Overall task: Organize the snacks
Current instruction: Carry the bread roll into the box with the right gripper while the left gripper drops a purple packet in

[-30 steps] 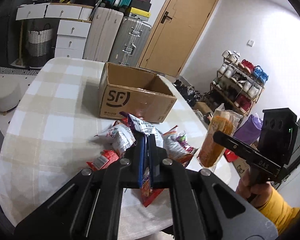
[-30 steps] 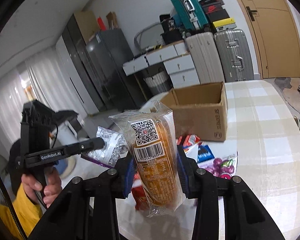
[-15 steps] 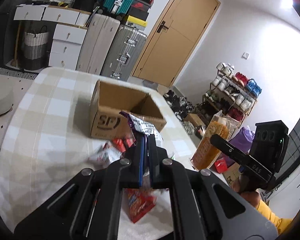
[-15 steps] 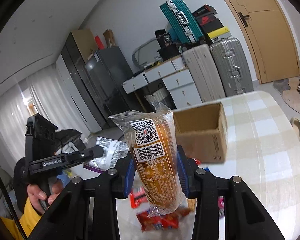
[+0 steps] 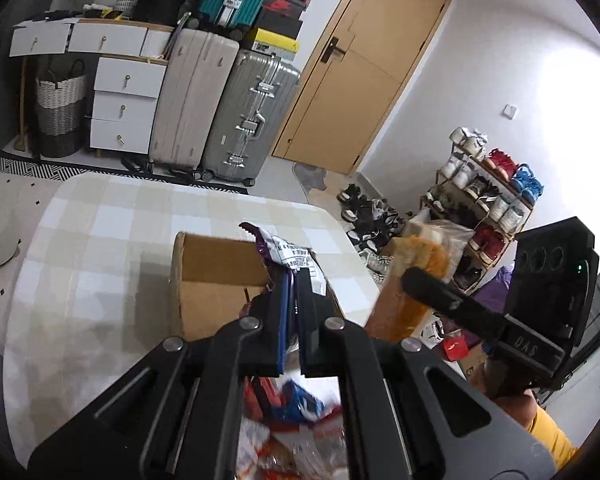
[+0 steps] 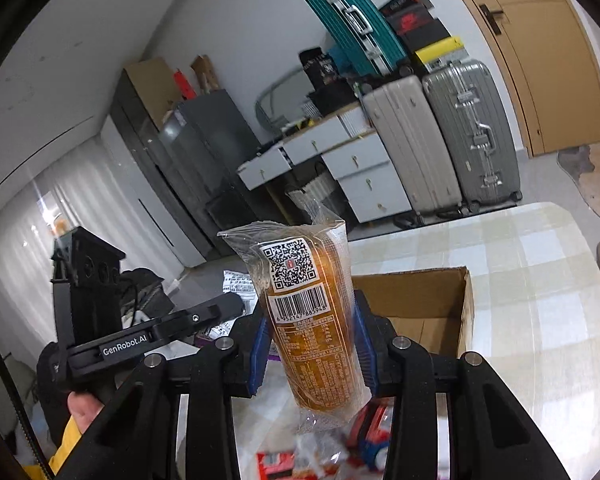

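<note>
My left gripper (image 5: pixel 294 280) is shut on a thin purple and white snack packet (image 5: pixel 288 254), held up above the near edge of the open cardboard box (image 5: pixel 210 280). My right gripper (image 6: pixel 310 322) is shut on a clear-wrapped orange bread roll (image 6: pixel 314 320) with a QR code and barcode label, held upright in front of the box (image 6: pixel 428 304). In the left wrist view the roll (image 5: pixel 414 276) and the right gripper (image 5: pixel 424 284) hang to the right of the box. The left gripper (image 6: pixel 236 306) with its packet (image 6: pixel 238 282) shows at the left of the right wrist view.
Several loose red, blue and white snack packets (image 5: pixel 296 412) lie on the checked tablecloth (image 5: pixel 112 232) below both grippers. Behind the table stand suitcases (image 5: pixel 244 120), white drawers (image 5: pixel 126 104) and a door (image 5: pixel 364 68). A shoe rack (image 5: pixel 488 196) stands to the right.
Both grippers have risen and moved toward the box with their snacks held. The box now sits directly beneath and behind them, and the snack pile has dropped to the bottom of both views.
</note>
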{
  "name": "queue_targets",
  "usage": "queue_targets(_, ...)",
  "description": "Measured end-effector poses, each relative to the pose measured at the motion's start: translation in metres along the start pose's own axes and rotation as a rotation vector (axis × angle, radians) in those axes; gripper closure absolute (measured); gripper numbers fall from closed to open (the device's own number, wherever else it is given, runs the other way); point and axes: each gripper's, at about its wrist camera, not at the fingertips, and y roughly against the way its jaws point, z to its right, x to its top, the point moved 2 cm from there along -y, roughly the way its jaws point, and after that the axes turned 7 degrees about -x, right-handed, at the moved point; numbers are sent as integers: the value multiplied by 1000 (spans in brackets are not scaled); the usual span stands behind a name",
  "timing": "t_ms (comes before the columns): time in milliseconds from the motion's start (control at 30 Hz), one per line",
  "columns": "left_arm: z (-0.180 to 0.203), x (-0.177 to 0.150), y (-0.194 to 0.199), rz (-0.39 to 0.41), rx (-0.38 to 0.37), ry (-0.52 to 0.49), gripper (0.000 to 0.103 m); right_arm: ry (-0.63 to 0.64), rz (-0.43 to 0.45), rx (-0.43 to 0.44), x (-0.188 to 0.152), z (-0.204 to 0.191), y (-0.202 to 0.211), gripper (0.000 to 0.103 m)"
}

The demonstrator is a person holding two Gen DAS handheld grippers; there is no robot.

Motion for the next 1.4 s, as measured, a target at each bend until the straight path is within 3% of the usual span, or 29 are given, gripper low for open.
queue_targets(333,-16,8,-113,-125,104,-81,102,-25,-165,-91,10,35,-96,65)
queue_targets(533,-31,-7,-156,-170,138,-100,102,-33,-201,-121,1,56,-120,65)
queue_targets(867,-57,-22,-195,-218,163,-87,101,-5,-262,-171,-8,68,-142,65)
queue_targets(1267,-63,-32,-197,-231,201,-77,101,5,-306,-202,-16,67,-146,64)
queue_targets(1400,-66,-31,-195,-234,204,-58,101,12,-291,-213,-16,67,-142,55)
